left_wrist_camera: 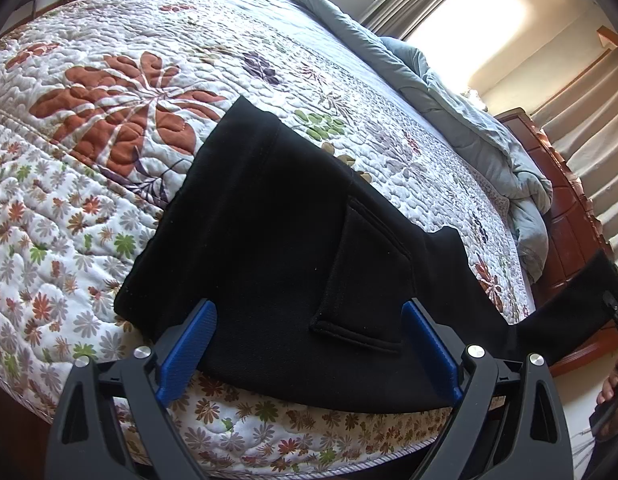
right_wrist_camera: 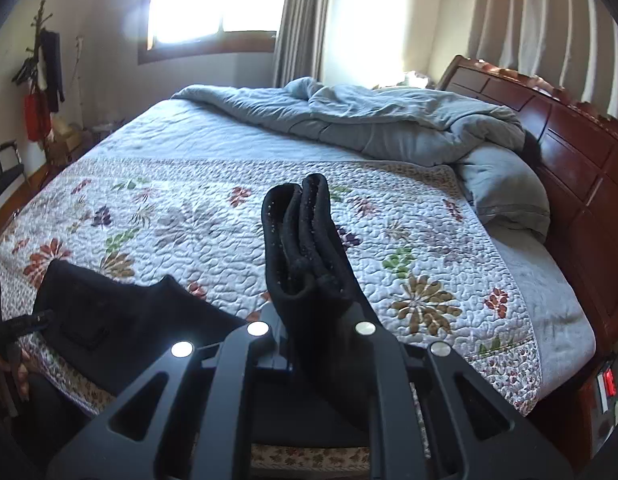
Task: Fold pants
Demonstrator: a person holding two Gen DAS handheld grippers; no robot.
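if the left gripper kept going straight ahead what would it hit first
Probably the black pants spread on the floral quilted bedspread: the open left gripper has its blue fingers already straddling the cloth, though depth is unclear.

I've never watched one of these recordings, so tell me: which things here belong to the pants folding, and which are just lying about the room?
Part of the job:
- black pants, waist end lying on the floral quilt
- left gripper, open over the pants
- right gripper, shut on the leg ends

Just lying about:
- rumpled grey duvet
- wooden headboard
- curtains
- coat stand

no readable text, labels, brands or numbers anywhere
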